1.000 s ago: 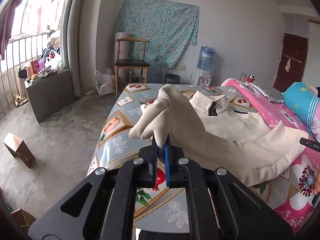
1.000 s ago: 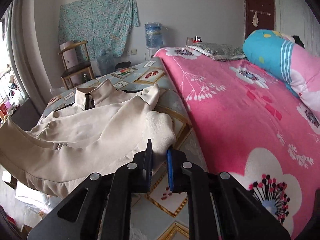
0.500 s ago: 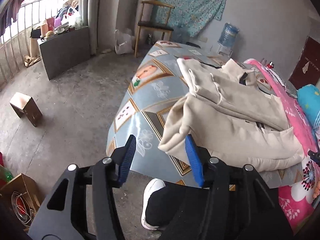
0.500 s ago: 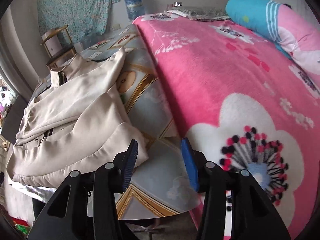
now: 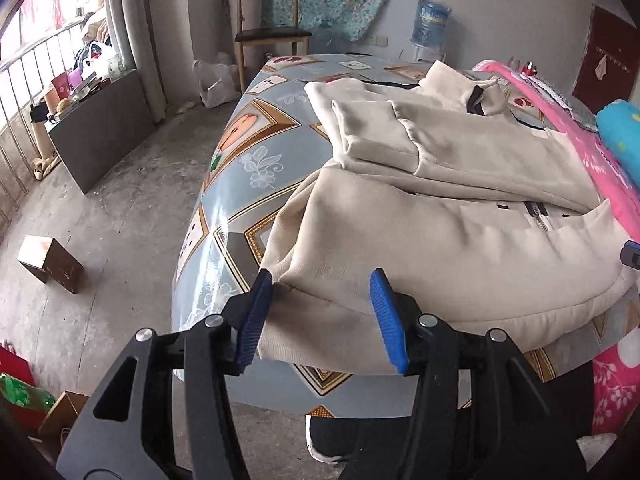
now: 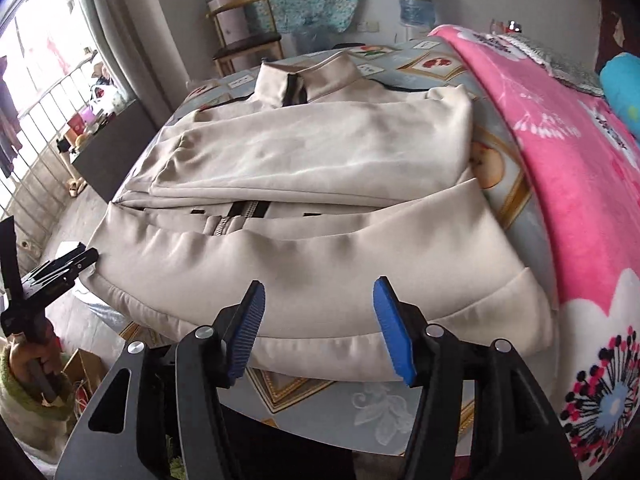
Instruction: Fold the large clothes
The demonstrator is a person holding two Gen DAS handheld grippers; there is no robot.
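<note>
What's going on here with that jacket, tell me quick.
A person with a gripper in each hand is folding a beige jacket on the patterned table. Both sleeves are laid across the body. The left gripper and right gripper hang open at the hem nearest the person, one toward each end; the right's jaws are opening, gripping nothing.

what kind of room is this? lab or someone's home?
Most likely a lived-in home, a bedroom used for chores. A pink flowered blanket covers a bed beside the patterned table with the beige jacket, and a water dispenser bottle and wooden chair stand by the wall.
</note>
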